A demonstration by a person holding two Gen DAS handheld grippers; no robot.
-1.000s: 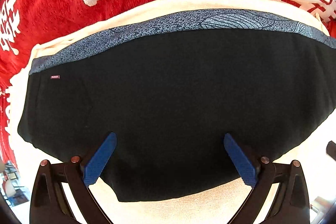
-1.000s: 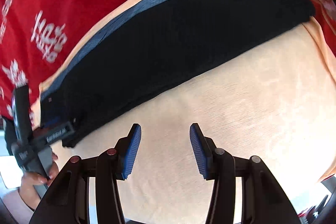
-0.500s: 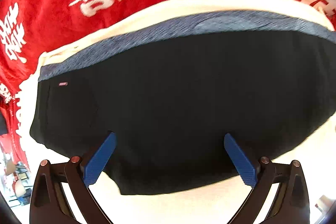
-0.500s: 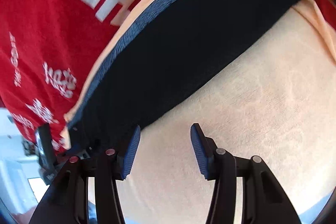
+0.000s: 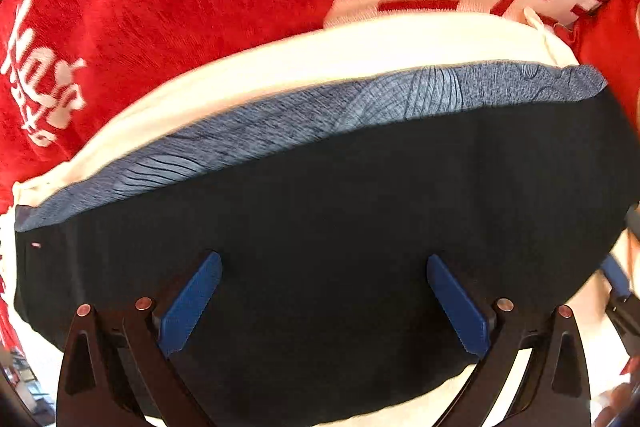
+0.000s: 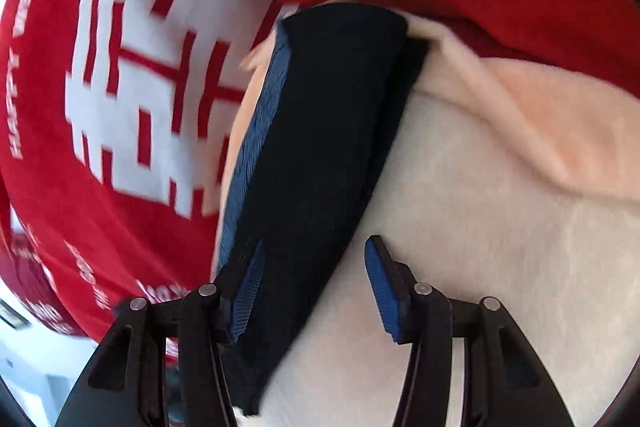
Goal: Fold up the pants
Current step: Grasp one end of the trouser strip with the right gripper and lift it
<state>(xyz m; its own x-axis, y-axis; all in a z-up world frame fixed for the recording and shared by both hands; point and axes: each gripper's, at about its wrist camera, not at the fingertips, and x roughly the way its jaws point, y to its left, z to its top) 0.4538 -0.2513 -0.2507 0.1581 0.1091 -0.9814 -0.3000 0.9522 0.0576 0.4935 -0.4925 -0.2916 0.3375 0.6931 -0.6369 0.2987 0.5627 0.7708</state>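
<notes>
- We see the black pants [image 5: 340,227] lying folded on a cream towel [image 5: 320,55], which lies on a red cloth [image 5: 160,7] with white characters.
- The blue-grey patterned waistband [image 5: 360,103] runs along the far edge of the pants, next to the far edge of the towel.
- Our left gripper [image 5: 324,301] hangs over the near part of the pants with its blue pads [image 5: 192,303] wide apart and nothing between them.
- Our right gripper [image 6: 312,287] is at one end of the pants [image 6: 320,147], near the side edge of the towel [image 6: 480,247].
- Its fingers are apart; the left pad [image 6: 246,291] is over the black fabric and the right pad [image 6: 384,291] is over the bare towel.
- We cannot tell if the pads touch the fabric.
- In the left wrist view, a part of the right gripper [image 5: 618,281] shows at the right end of the pants.
- The right wrist view is blurred at the top.
</notes>
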